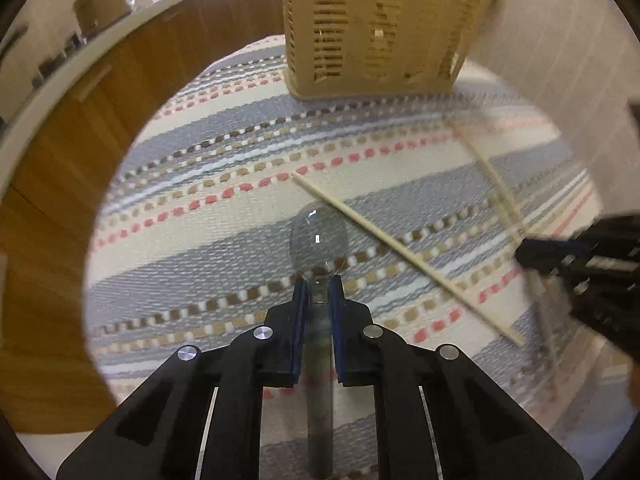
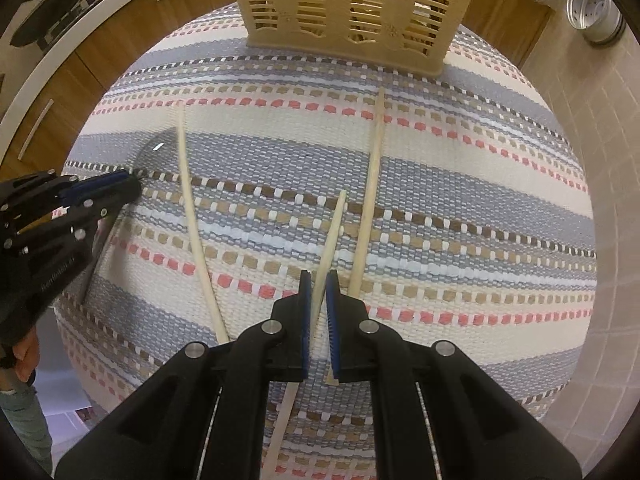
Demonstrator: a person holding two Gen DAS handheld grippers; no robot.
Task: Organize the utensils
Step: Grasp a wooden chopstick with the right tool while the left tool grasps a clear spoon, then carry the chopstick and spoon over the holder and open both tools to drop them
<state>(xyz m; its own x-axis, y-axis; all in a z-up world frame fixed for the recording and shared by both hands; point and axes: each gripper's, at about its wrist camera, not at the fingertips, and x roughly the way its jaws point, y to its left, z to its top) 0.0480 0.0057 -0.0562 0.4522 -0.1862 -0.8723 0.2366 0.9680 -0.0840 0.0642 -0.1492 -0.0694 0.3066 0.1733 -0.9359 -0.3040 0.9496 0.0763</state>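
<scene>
Both fingers grasp utensils lengthwise: left gripper (image 1: 319, 290) clenches the spoon (image 1: 319, 236), right gripper (image 2: 319, 286) a chopstick (image 2: 335, 220); basket (image 2: 352, 8) stands straight ahead, far across the desk (image 2: 480, 208).

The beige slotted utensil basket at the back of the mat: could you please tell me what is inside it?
Nothing is identifiable inside the utensil basket: its slots show only dark gaps, and its top is cropped. It stands on the striped mat.
</scene>
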